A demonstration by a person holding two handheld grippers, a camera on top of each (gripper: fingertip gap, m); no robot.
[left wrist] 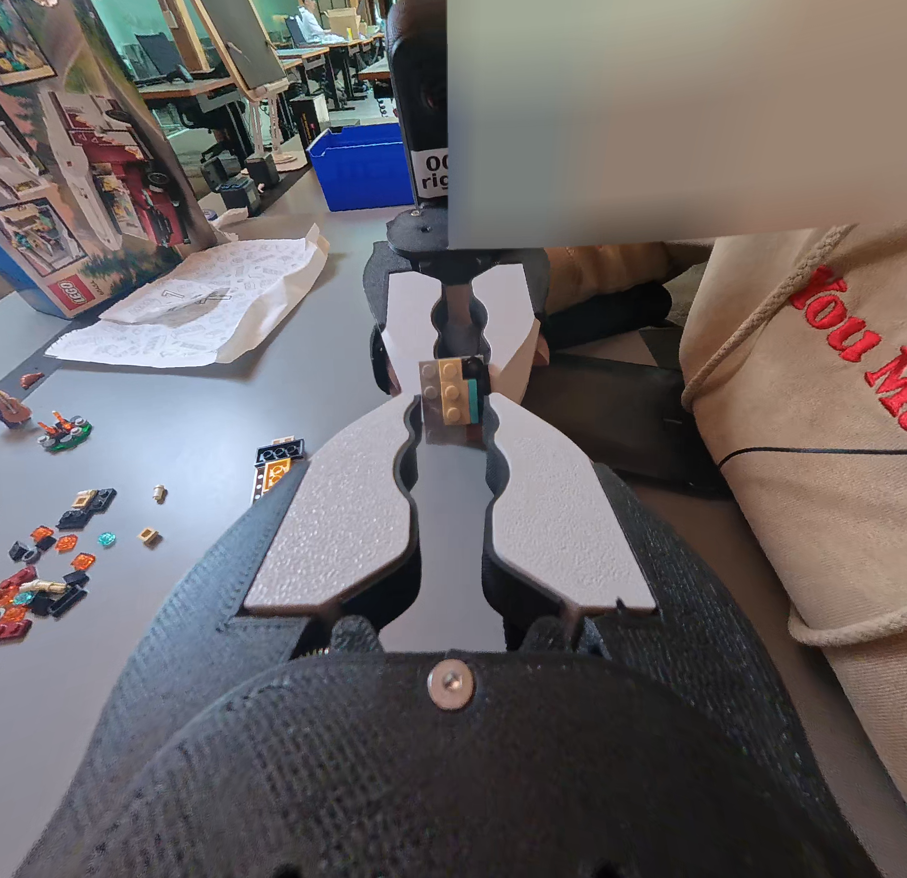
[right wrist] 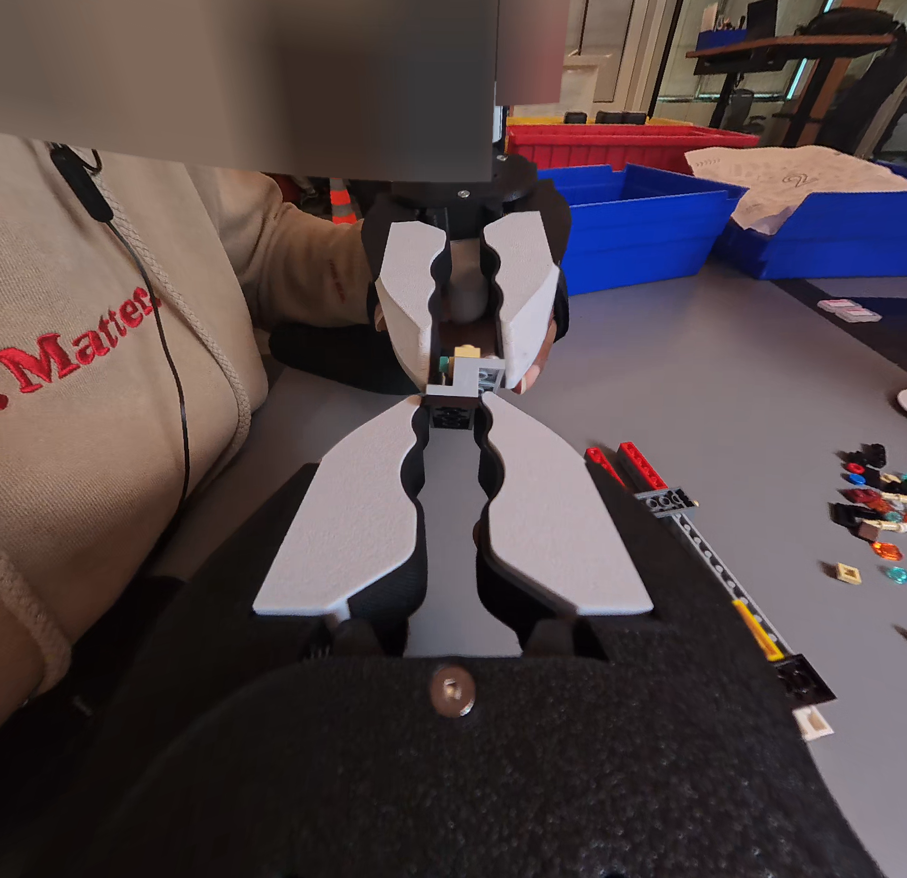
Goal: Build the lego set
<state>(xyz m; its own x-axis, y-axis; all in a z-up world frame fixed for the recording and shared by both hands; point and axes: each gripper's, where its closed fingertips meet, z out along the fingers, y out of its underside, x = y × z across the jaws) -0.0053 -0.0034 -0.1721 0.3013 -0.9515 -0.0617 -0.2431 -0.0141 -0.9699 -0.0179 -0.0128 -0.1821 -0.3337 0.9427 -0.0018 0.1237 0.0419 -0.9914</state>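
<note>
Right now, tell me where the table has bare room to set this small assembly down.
Bare grey table lies between the paper bag and the loose pieces, which crowd the near left. Another bare stretch fronts the blue bins.

left tongs [left wrist: 451, 412]: tips pinched, level | right tongs [right wrist: 451, 407]: tips pinched, facing the left, tip to tip

Left gripper [left wrist: 449, 415]: your fingers [left wrist: 343, 520] are flat, pale grey, grainy, with wavy black inner edges.
Left body: black ribbed print, silver screw [left wrist: 450, 682] just behind the fingers.
Right gripper [right wrist: 452, 412]: same grey fingers [right wrist: 559, 530], black pebbled housing, one screw [right wrist: 452, 692].
Your hoodie [left wrist: 810, 461]: beige, braided drawstring [left wrist: 765, 314], red embroidery.
Cable [right wrist: 172, 363]: thin, black, down your chest.
</note>
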